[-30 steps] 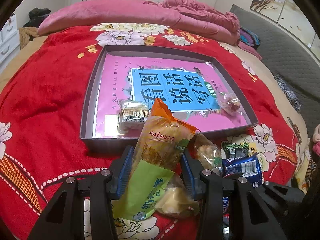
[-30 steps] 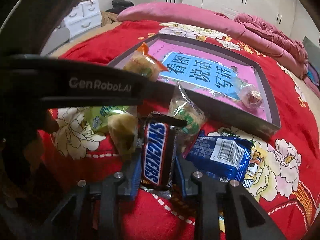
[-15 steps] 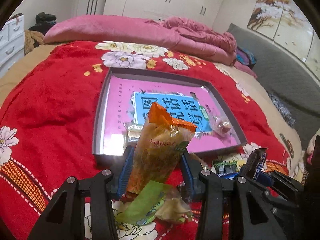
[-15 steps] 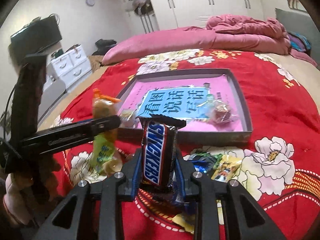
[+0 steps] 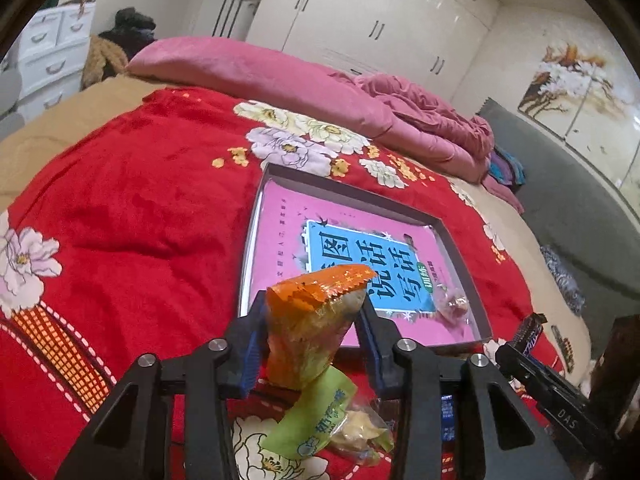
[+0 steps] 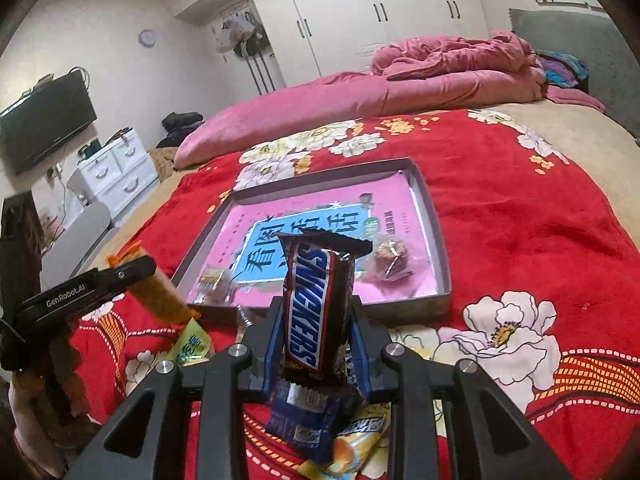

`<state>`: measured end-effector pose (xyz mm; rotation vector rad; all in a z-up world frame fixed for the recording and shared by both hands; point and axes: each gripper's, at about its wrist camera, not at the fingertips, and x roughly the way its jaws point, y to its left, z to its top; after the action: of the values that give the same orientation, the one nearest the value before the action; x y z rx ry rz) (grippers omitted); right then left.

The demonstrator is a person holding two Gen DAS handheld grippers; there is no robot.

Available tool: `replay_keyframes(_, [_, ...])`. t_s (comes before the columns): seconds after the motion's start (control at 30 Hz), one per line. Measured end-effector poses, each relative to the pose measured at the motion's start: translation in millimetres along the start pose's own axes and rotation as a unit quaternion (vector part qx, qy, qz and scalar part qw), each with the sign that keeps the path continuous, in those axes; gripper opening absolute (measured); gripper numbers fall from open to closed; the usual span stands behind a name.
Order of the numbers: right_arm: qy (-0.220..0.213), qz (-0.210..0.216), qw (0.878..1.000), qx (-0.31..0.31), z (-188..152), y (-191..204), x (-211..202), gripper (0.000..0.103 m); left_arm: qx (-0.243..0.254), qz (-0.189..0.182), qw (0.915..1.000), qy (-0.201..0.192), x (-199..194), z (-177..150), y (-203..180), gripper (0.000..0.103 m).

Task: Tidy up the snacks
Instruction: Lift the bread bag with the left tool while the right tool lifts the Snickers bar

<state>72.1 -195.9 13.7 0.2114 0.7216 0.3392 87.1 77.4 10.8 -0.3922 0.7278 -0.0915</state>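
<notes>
Left claw (image 5: 312,344) is clamped on an orange-topped snack packet (image 5: 310,332), blue pads pressing both sides; its jaws have just been closing a bit further on that packet. We've got it lifted clear of the red flowered bedspread (image 5: 132,208), tilted, orange crimped end pointing toward the tray.

Right claw (image 6: 316,336) is gripping a Snickers bar (image 6: 316,300), held upright between the pads, label facing the camera, above the near edge of the tray.

Tray (image 6: 440,256) sits flat on the bedspread, mid-bed, with a pink and blue book cover (image 5: 360,256) lying in its bottom. Inside it: a clear-wrapped candy (image 6: 392,258) at the near right, and a small wrapped snack (image 6: 210,278) at the near left corner.

Loose snacks on the bedspread, near side of the tray: a green packet (image 5: 316,416) with a pale yellow wrapped piece (image 5: 356,430) touching it, under the left claw; a blue packet (image 6: 304,420) and a yellow packet (image 6: 360,436) directly under the right claw.

In the right wrist view the left claw shows at far left, packet angled out of it, a hand (image 6: 28,408) below on the handle.

Pink duvet (image 6: 360,96) is bunched at the far end of the bed.
</notes>
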Motion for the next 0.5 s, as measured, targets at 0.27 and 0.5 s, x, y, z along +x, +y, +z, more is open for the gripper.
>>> replay_keyframes(0.27, [-0.007,-0.004,1.0,0.003,3.7,-2.6,1.4,0.03,-0.002,-0.006,0.9995,-0.03,-7.4,5.3,-0.8,0.039])
replay_keyframes(0.5, [-0.014,-0.009,1.0,0.008,8.9,-8.2,4.1,0.03,-0.009,-0.019,0.9992,-0.035,-1.3,12.1,-2.9,0.039])
